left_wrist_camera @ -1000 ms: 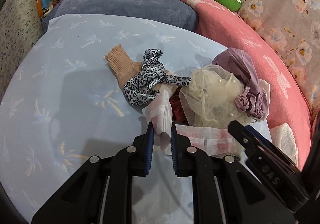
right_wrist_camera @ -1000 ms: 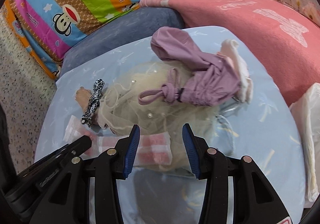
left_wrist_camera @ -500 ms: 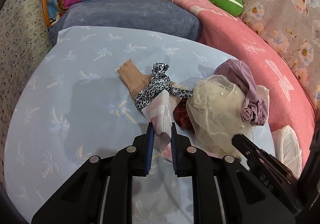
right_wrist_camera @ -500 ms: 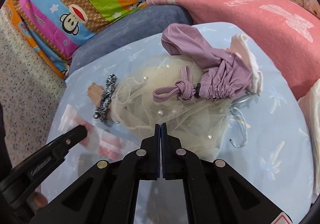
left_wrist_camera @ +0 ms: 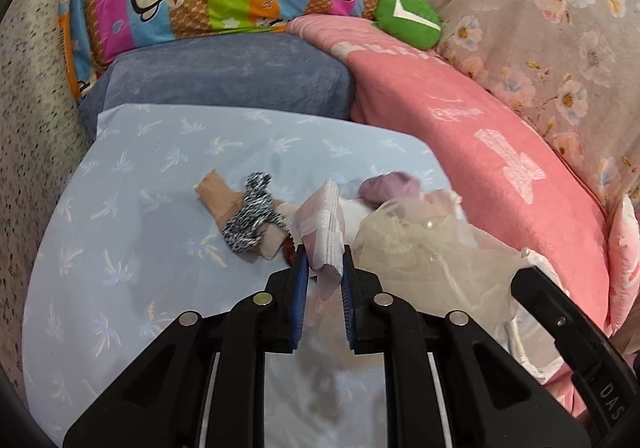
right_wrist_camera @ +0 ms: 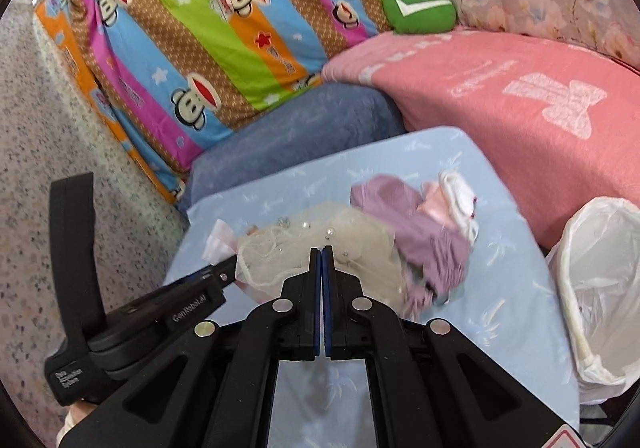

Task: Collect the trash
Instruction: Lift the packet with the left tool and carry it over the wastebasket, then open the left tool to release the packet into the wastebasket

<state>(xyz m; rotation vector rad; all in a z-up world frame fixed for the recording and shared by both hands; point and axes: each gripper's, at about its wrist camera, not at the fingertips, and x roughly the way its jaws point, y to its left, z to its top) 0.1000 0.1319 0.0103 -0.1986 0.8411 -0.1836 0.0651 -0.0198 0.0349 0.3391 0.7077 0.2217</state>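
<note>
- From my left wrist camera, reading left to right off the pale blue sheet (left_wrist_camera: 132,175): a tan stocking (left_wrist_camera: 218,199) lies flat on it, its long axis slanting from upper left to lower right, with a black-and-white patterned band (left_wrist_camera: 248,217) wrapped across it.
- Just right of the stocking, my left gripper (left_wrist_camera: 323,268) is clamped on the pink-and-white wrapper (left_wrist_camera: 322,224). The wrapper's long axis runs up and away from the jaws, its free end pointing towards the far edge of the sheet, and its lower tip hangs between the blue pads.
- Right of the wrapper, a cream tulle bundle (left_wrist_camera: 424,248) with pearl beads sits above the sheet, with a purple fabric pouch (left_wrist_camera: 386,185) beyond it.
- From my right wrist camera, my right gripper (right_wrist_camera: 322,254) has its jaws fully together; the tulle (right_wrist_camera: 320,236) lies directly ahead of the tips, but I cannot tell whether any of it is pinched.
- Off the sheet's right edge stands a white plastic bag (right_wrist_camera: 596,288), mouth open.
</note>
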